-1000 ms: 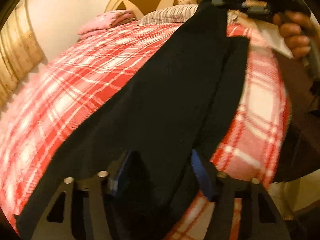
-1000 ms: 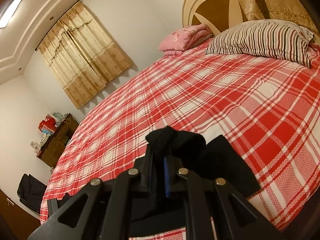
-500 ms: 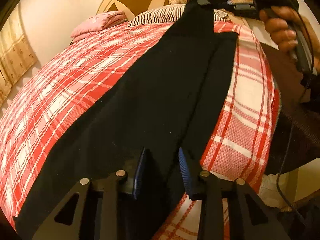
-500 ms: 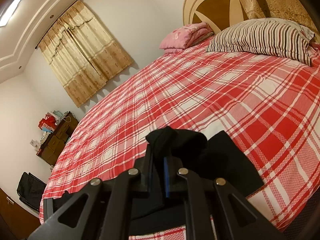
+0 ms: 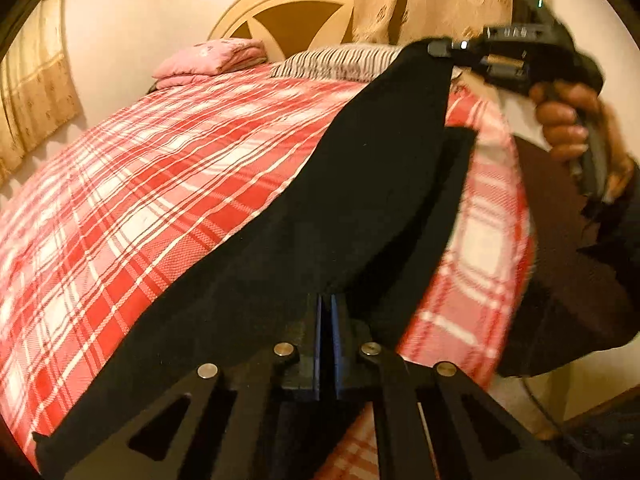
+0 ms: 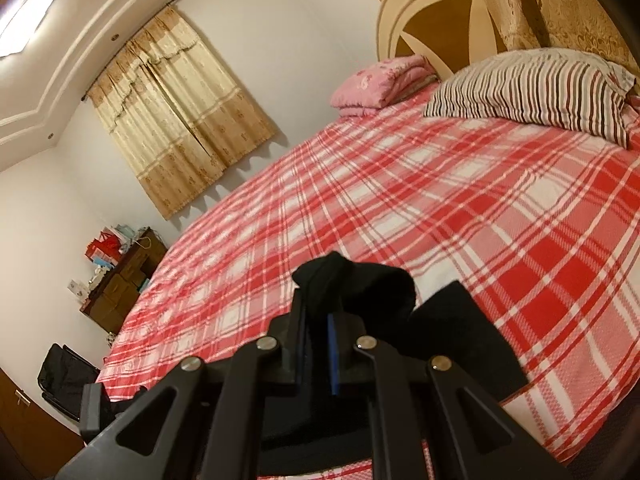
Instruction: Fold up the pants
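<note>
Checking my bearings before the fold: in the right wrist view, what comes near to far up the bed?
right gripper → black pants → plaid bedspread → striped pillow → headboard

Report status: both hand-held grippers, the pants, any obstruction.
Left hand-held gripper shut on black pants. Right hand-held gripper shut on the other end. Pants stretched over plaid bed. Nothing obstructing.

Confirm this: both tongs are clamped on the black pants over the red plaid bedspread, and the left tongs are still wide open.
Wrong on the left tongs: the left wrist view shows them shut on the black fabric pants. The right tongs are clamped on them too, over the red plaid bedspread.
</note>
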Action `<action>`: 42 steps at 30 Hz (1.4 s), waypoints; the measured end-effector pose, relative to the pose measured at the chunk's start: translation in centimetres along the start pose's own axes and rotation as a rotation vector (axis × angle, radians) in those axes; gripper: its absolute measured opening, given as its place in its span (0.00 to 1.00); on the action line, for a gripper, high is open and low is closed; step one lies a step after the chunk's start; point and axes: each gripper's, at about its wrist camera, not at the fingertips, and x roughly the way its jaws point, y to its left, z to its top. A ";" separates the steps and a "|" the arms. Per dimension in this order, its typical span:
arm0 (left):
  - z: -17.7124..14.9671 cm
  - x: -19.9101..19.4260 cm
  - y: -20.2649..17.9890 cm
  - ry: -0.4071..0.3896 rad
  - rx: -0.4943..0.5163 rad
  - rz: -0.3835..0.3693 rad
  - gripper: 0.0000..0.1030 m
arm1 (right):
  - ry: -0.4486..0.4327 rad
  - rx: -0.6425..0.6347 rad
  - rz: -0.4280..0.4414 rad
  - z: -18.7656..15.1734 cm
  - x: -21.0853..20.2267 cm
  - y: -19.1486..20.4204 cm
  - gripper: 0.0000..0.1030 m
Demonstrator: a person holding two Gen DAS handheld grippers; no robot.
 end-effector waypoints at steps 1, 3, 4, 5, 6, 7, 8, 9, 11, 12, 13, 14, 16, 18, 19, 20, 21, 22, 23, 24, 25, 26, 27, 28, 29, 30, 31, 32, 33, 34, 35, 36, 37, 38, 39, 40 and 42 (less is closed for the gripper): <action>-0.2 -0.5 -0.2 -0.004 0.001 -0.015 0.04 | -0.009 0.008 0.016 0.2 -0.6 -0.1 0.12; -0.8 -0.8 -0.6 -0.004 0.008 -0.030 0.04 | -0.020 0.017 0.028 0.1 -1.5 -0.4 0.12; -1.1 -0.7 -0.9 0.002 0.009 -0.039 0.04 | -0.023 0.016 0.027 -0.1 -1.9 -0.5 0.12; -1.4 -0.4 -1.2 0.008 0.014 -0.045 0.04 | -0.024 0.015 0.020 -0.4 -2.2 -0.6 0.12; -1.7 0.0 -1.4 0.018 0.019 -0.044 0.04 | -0.021 0.017 0.008 -0.8 -2.5 -1.0 0.12; -2.1 0.7 -1.6 0.033 0.013 -0.049 0.04 | -0.011 0.028 -0.011 -1.3 -2.5 -1.7 0.12; -2.4 1.2 -1.6 0.043 0.011 -0.055 0.04 | 0.002 0.040 -0.026 -1.8 -2.3 -2.3 0.12; -2.8 1.9 -1.8 0.055 0.017 -0.051 0.05 | 0.014 0.055 -0.040 -2.2 -2.0 -3.0 0.12; -3.4 2.5 -2.1 0.071 0.035 -0.033 0.05 | 0.037 0.094 -0.069 -3.2 -1.5 -4.7 0.12; -3.5 2.7 -2.2 0.071 0.039 -0.030 0.05 | 0.046 0.100 -0.075 -3.5 -1.4 -5.2 0.12; -3.7 2.8 -2.4 0.071 0.048 -0.024 0.05 | 0.051 0.108 -0.085 -3.8 -1.4 -5.7 0.14; -3.7 2.9 -2.6 0.071 0.058 -0.013 0.05 | 0.055 0.120 -0.086 -4.0 -1.4 -6.2 0.15; -3.8 3.1 -2.9 0.067 0.085 0.009 0.05 | 0.064 0.150 -0.088 -4.2 -1.6 -7.0 0.21; -3.9 3.1 -3.0 0.060 0.096 0.021 0.05 | 0.053 0.186 -0.106 -4.3 -2.4 -8.2 0.47; -4.0 3.2 -3.1 0.059 0.097 0.023 0.05 | 0.039 0.206 -0.112 -4.3 -2.8 -8.7 0.51; -4.0 3.2 -3.1 0.058 0.096 0.024 0.05 | 0.022 0.231 -0.119 -4.1 -3.3 -9.3 0.53; -4.0 3.1 -3.1 0.056 0.093 0.023 0.05 | 0.004 0.254 -0.125 -3.8 -3.9 -9.7 0.53; -4.0 3.0 -3.1 0.053 0.092 0.021 0.05 | -0.010 0.267 -0.123 -3.6 -4.3 -9.9 0.53; -4.1 3.0 -3.0 0.052 0.091 0.020 0.05 | -0.027 0.276 -0.119 -3.1 -4.8 -10.1 0.53; -4.1 3.1 -3.0 0.051 0.090 0.019 0.05 | -0.033 0.270 -0.116 -2.6 -5.1 -10.0 0.53; -4.1 3.1 -3.0 0.050 0.087 0.018 0.05 | -0.032 0.256 -0.114 -2.1 -5.1 -9.8 0.52; -4.1 3.0 -3.0 0.048 0.084 0.017 0.05 | -0.027 0.235 -0.109 -1.4 -5.1 -9.4 0.47; -4.2 3.0 -3.0 0.047 0.081 0.016 0.05 | -0.014 0.216 -0.098 -0.8 -4.8 -8.9 0.39; -4.2 3.1 -3.0 0.046 0.077 0.014 0.05 | 0.019 0.190 -0.085 0.0 -4.2 -8.4 0.38; -4.2 3.1 -2.9 0.045 0.074 0.013 0.05 | 0.050 0.176 -0.079 0.4 -3.6 -8.1 0.38; -4.2 3.1 -3.0 0.044 0.072 0.013 0.05 | 0.095 0.160 -0.071 0.7 -2.8 -7.7 0.38; -4.3 3.1 -3.0 0.042 0.071 0.012 0.05 | 0.147 0.140 -0.064 1.0 -1.7 -7.2 0.37; -4.3 3.1 -3.0 0.041 0.071 0.012 0.05 | 0.200 0.117 -0.070 1.2 -0.6 -6.8 0.37; -4.3 3.1 -2.9 0.040 0.069 0.011 0.05 | 0.248 0.096 -0.085 1.3 0.3 -6.6 0.35; -4.3 3.0 -2.9 0.038 0.068 0.010 0.05 | 0.297 0.075 -0.121 1.2 1.4 -6.4 0.34; -4.4 3.0 -2.9 0.038 0.066 0.008 0.05 | 0.324 0.065 -0.158 1.1 2.3 -6.5 0.33; -4.4 3.0 -2.8 0.037 0.066 0.006 0.05 | 0.351 0.061 -0.173 0.9 2.9 -6.5 0.31; -4.4 3.0 -2.7 0.037 0.065 0.005 0.05 | 0.391 0.058 -0.191 0.6 3.7 -6.7 0.28; -4.4 3.0 -2.6 0.037 0.063 0.003 0.05 | 0.397 0.053 -0.198 0.6 3.9 -6.7 0.25; -4.4 3.0 -2.6 0.036 0.061 0.001 0.05 | 0.402 0.033 -0.200 0.5 4.1 -6.4 0.19; -4.4 3.1 -2.5 0.035 0.059 -0.001 0.05 | 0.407 0.014 -0.204 0.5 4.2 -6.3 0.16; -4.4 3.1 -2.5 0.034 0.054 -0.005 0.05 | 0.401 -0.032 -0.208 0.4 4.0 -5.5 0.10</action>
